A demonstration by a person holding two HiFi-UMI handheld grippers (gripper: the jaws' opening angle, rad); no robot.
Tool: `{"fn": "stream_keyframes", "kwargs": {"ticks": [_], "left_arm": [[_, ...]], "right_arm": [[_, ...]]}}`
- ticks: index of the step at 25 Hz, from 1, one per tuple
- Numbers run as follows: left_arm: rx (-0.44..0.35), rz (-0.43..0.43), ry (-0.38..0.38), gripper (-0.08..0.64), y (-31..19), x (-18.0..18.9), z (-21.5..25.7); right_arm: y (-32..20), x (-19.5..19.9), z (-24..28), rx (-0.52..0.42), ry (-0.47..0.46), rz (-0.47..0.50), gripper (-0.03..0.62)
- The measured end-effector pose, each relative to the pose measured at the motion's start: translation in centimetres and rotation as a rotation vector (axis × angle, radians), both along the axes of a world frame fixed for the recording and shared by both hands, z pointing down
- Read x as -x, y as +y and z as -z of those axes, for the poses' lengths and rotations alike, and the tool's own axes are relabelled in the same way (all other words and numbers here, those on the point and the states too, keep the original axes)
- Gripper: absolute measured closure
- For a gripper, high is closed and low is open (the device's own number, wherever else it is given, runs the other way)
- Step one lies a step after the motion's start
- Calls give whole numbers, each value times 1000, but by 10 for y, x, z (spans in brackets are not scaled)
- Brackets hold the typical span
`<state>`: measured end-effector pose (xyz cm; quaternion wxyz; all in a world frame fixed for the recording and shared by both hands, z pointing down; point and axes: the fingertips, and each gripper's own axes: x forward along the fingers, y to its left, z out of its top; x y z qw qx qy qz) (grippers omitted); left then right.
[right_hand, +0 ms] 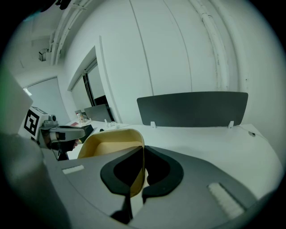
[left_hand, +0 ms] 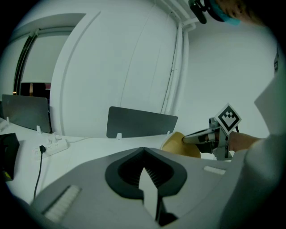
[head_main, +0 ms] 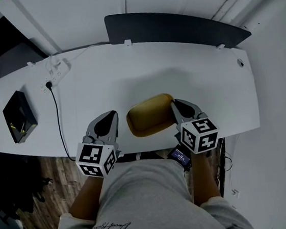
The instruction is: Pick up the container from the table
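A shallow yellow container (head_main: 150,114) sits at the front middle of the white table (head_main: 207,88). My right gripper (head_main: 174,102) is shut on its right rim; in the right gripper view the thin yellow wall (right_hand: 111,145) runs between the closed jaws (right_hand: 143,150). My left gripper (head_main: 113,113) hangs just left of the container, apart from it, shut with nothing in it (left_hand: 143,150). In the left gripper view the container (left_hand: 181,144) is off to the right with the right gripper (left_hand: 185,139) on it. I cannot tell whether the container touches the table.
A white power strip (head_main: 56,74) with a black cable lies at the back left. A black box (head_main: 19,116) is at the far left. A dark divider panel (head_main: 174,28) stands along the table's back edge. The front edge runs right under both grippers.
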<state>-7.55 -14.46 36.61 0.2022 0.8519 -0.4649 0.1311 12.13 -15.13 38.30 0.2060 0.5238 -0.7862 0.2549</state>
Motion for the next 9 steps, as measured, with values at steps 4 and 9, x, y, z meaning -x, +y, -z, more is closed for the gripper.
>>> {"fn": "stream_keyframes", "kwargs": {"ticks": [4, 9], "left_arm": [[0, 2, 1, 560, 2, 2, 1], [0, 1, 2, 560, 2, 2, 1]], "right_arm": [[2, 2, 1, 0, -1, 0, 569], [3, 2, 0, 1, -1, -2, 569]]}}
